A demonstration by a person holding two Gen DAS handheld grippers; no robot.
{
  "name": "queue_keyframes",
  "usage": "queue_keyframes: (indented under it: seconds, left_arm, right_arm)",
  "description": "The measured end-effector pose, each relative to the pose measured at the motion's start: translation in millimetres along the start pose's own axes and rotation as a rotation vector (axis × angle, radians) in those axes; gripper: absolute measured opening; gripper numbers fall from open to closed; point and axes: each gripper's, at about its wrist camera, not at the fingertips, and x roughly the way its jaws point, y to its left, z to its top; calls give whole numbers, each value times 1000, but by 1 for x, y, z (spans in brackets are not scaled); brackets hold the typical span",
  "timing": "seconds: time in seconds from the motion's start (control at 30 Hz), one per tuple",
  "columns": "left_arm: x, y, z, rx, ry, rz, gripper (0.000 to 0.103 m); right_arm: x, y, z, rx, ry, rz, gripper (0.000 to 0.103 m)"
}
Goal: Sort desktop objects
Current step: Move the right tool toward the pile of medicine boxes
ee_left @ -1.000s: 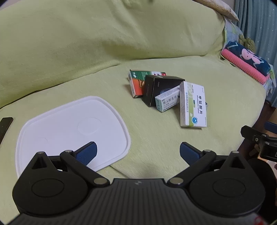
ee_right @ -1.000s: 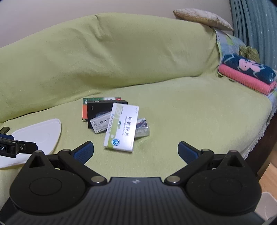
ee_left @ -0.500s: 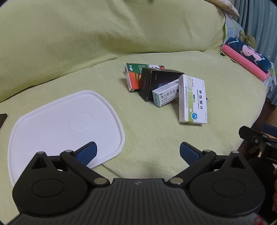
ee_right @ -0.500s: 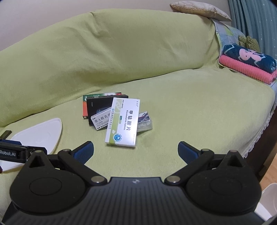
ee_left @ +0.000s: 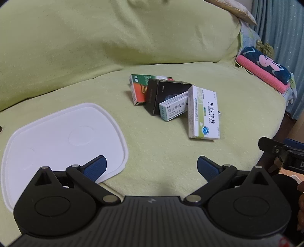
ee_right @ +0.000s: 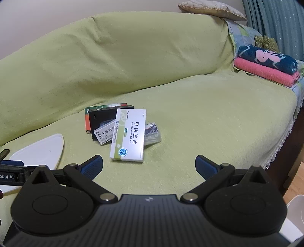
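A heap of small boxes lies on the green sofa seat: a white-and-green tablet box (ee_left: 206, 114) (ee_right: 129, 135) on top, a pale blue tube box (ee_left: 173, 108) (ee_right: 105, 134), a black box (ee_left: 163, 94) (ee_right: 103, 118), a red-and-green box (ee_left: 141, 87) (ee_right: 87, 121), and a foil blister pack (ee_right: 152, 133) partly under the tablet box. A flat white tray (ee_left: 57, 140) (ee_right: 38, 150) lies to the left. My left gripper (ee_left: 152, 167) is open, its left finger over the tray's near corner. My right gripper (ee_right: 148, 166) is open, just short of the tablet box. Neither holds anything.
Folded pink and dark blue towels (ee_right: 266, 62) (ee_left: 266, 70) sit at the sofa's right end, with a cushion (ee_right: 212, 8) on the backrest. The seat's lace-trimmed right edge (ee_right: 281, 144) drops to the floor. A dark object (ee_right: 4, 153) lies at the far left.
Both grippers have drifted slightly; the box heap sits a little lower and nearer in the right wrist view. The boxes and tray have not moved. Both grippers stay open.
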Motion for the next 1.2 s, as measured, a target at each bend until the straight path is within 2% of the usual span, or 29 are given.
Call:
queue_keyframes:
  seconds: [0.1,0.3,0.53,0.73,1.2]
  left_arm:
    - [3,-3,0,-10,25,-10,102]
    - [9,-19,-7,49,41,38,102]
    - [9,-26,-16,29,11,-11,102]
    - [12,-28,-17,34,10,-16,102]
    - [19,-23,-19,8,38,-15,102]
  right_arm:
    - [2,0,-1,-3,6,-8,102]
    - [5,-5,-2,16,23,-5,102]
    - [2,-7,-2,56,32,17,102]
    - [3,-6,-4,44,26,-11,102]
    - [12,-9,-2,71,50,5,102]
